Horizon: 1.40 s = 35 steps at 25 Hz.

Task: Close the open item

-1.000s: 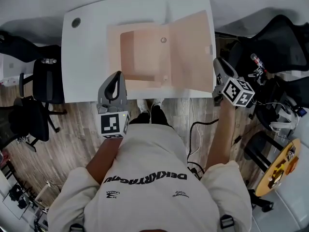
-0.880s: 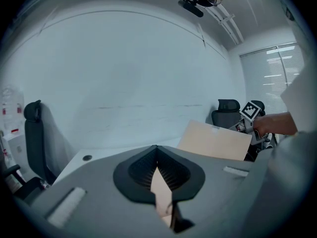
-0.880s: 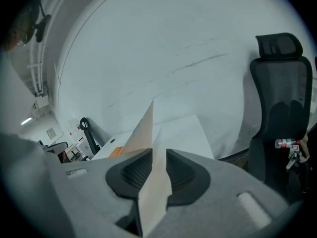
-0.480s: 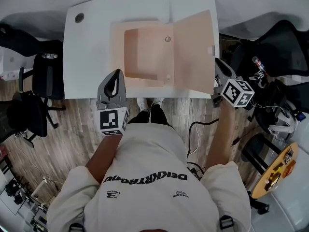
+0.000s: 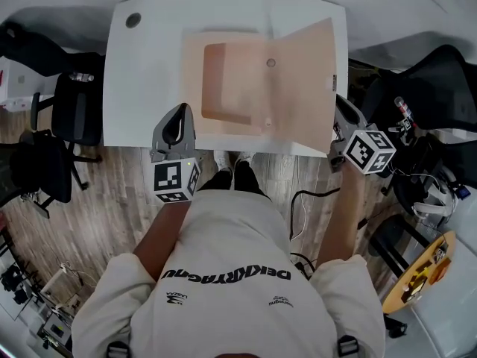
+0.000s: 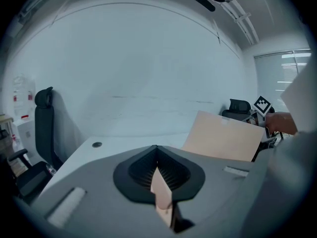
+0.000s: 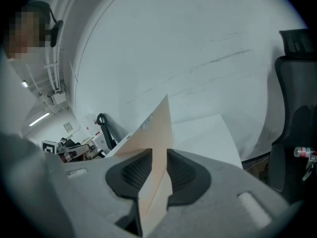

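Note:
A tan folder (image 5: 231,80) lies open on the white table (image 5: 141,73). Its right cover (image 5: 302,80) is lifted at a slant. My right gripper (image 5: 337,109) is at the cover's right edge and shut on it; in the right gripper view the cover (image 7: 156,133) stands on edge between the pads (image 7: 136,170), and the jaws have just eased open a little. My left gripper (image 5: 177,118) sits at the folder's near left corner, shut on a tan edge of the folder (image 6: 161,192). The raised cover (image 6: 223,142) shows to the right in the left gripper view.
The table has a round cable hole (image 5: 133,20) at its far left. Black office chairs stand to the left (image 5: 74,110) and right (image 5: 425,88) of the table. Cables (image 5: 305,200) trail on the wood floor below the table's near edge.
The right gripper has shifted slightly with the cover's edge still in it. The left gripper has edged toward the folder's near left corner. The head view has drifted, so the table sits further right.

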Available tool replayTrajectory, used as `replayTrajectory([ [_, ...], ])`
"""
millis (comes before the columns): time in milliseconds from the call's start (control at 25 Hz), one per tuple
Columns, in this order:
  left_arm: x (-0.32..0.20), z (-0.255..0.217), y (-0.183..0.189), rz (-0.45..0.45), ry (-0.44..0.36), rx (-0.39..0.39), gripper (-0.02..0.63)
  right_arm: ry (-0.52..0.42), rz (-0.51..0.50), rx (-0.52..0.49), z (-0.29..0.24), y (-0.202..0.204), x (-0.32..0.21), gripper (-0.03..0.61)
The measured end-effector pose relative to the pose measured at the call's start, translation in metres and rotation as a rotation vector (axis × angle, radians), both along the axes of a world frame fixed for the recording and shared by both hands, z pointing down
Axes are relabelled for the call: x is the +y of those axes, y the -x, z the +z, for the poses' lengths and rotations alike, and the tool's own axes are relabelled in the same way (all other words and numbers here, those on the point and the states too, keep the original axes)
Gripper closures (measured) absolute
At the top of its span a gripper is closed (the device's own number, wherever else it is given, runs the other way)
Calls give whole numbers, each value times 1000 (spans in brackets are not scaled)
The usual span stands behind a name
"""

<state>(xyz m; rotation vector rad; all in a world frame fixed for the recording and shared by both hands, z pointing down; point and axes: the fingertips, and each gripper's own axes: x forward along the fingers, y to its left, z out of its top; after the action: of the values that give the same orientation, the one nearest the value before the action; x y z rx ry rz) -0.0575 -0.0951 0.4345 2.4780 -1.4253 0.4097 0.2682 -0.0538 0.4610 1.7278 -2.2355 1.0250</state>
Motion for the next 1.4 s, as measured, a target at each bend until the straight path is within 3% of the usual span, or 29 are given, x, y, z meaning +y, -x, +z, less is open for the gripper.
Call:
replayTrajectory([
  [600,-14,36,34,-48,106,8,626,1,-63,7,-3,45,-20,497],
  [1000,-23,71,52,-75,219,38,624,8,-99,14,-3,67,-26,497],
  [1400,-26,116,53,-33,379,80,624,4,-127,14,-5,87,-33,497],
])
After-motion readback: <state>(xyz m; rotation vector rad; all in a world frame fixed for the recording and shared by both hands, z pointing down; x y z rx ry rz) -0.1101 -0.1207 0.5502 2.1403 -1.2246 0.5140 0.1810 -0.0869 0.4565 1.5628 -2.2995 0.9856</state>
